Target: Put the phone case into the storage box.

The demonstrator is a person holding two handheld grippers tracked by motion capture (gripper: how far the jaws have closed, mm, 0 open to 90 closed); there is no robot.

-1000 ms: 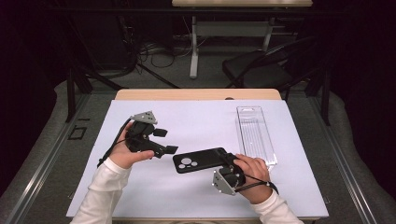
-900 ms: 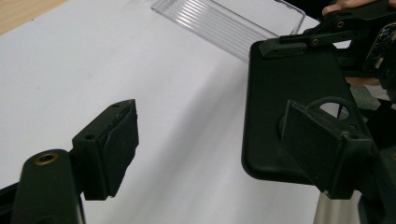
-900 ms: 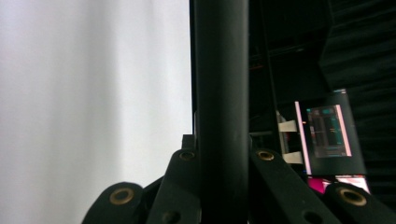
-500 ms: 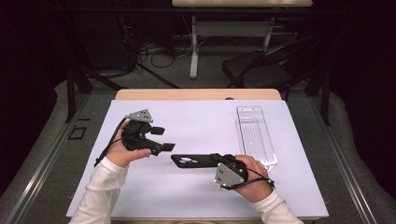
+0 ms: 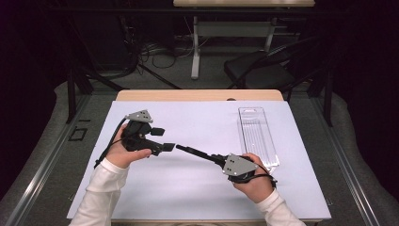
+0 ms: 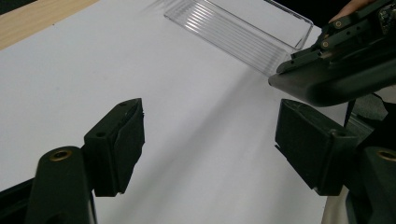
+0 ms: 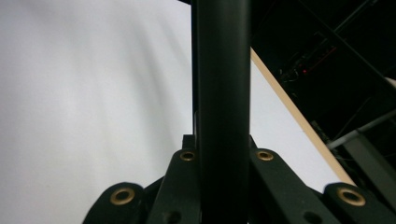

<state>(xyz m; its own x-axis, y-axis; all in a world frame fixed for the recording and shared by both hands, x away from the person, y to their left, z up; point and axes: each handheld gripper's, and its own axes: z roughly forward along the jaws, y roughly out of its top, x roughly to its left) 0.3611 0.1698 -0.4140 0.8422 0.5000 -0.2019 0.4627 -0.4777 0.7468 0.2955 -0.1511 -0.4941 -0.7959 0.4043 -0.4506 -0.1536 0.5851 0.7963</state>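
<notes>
black case (image 5: 197,153) clamped between right fingers (image 7: 275,186) (edge-on)

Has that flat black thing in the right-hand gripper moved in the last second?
Yes. The black thing has turned edge-on, and its tip has swung left, away from the clear tray.

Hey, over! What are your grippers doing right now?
Right hand-held gripper shut on black case. Left hand-held gripper open, beside its tip. Clear tray off right, nothing blocking.
</notes>
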